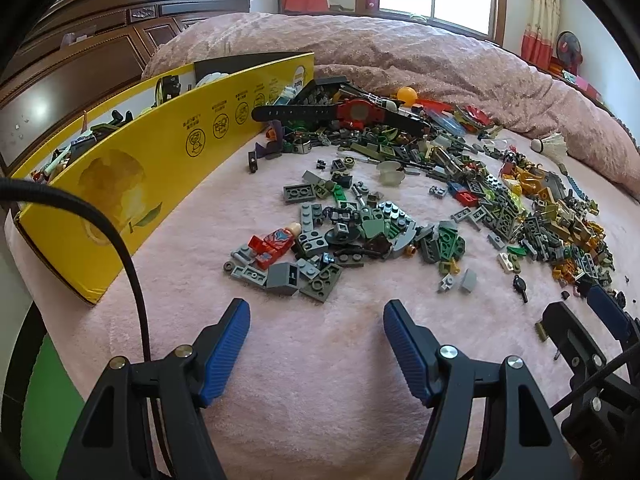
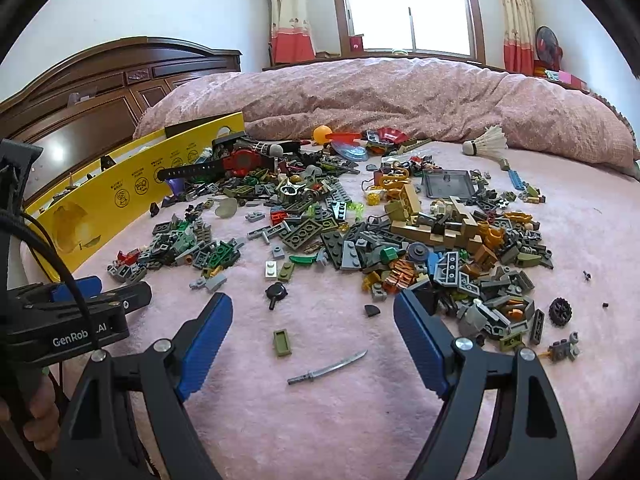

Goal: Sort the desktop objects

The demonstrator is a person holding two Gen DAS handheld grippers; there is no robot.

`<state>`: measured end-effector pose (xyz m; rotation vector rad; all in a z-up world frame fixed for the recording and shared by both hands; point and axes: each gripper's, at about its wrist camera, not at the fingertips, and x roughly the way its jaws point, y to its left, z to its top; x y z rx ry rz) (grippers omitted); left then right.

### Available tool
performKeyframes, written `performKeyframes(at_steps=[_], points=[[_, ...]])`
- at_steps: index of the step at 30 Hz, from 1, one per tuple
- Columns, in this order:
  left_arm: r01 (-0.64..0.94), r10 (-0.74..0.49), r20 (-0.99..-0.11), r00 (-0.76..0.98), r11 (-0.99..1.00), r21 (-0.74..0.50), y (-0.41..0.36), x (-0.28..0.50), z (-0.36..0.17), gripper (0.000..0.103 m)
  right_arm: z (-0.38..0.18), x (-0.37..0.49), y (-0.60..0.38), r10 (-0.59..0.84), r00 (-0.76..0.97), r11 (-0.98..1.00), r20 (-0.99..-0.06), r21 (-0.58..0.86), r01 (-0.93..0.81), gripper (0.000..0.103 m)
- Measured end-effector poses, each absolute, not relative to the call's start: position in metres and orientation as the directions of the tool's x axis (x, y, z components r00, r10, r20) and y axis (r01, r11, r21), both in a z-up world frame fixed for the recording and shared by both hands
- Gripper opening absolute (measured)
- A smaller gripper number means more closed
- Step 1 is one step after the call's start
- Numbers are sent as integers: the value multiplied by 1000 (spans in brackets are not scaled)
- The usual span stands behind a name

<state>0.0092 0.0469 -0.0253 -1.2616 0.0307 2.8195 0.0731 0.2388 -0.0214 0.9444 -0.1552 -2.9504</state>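
Observation:
A wide scatter of small toy bricks [image 1: 400,216] [image 2: 400,236] lies on a pink blanket. Among them are a red and black wristwatch [image 1: 360,112] [image 2: 240,162], an orange ball [image 1: 407,95] [image 2: 322,134], a white shuttlecock [image 1: 550,144] [image 2: 486,142] and a red minifigure [image 1: 274,242]. My left gripper [image 1: 317,303] [image 2: 116,286] is open, just short of the grey bricks, with only blanket between its pads. My right gripper [image 2: 313,296] [image 1: 580,300] is open too, over a grey toy sword [image 2: 326,368] and an olive tile [image 2: 282,342].
A long yellow cardboard box [image 1: 160,168] [image 2: 100,216] holding several items stands along the left of the pile. A heaped pink quilt [image 2: 400,96] lies behind and a dark wooden headboard [image 2: 100,80] at the left. A black wheel [image 2: 560,311] lies at the right. A hand [image 2: 36,412] grips the left tool.

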Motion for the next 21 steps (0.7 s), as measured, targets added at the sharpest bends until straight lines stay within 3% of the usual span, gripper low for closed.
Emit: performKeyframes(at_steps=[21], points=[[-61, 46, -746, -665, -998, -8, 49, 8, -23, 71, -22, 74, 236, -63, -821, -996, -568, 93, 12, 84]])
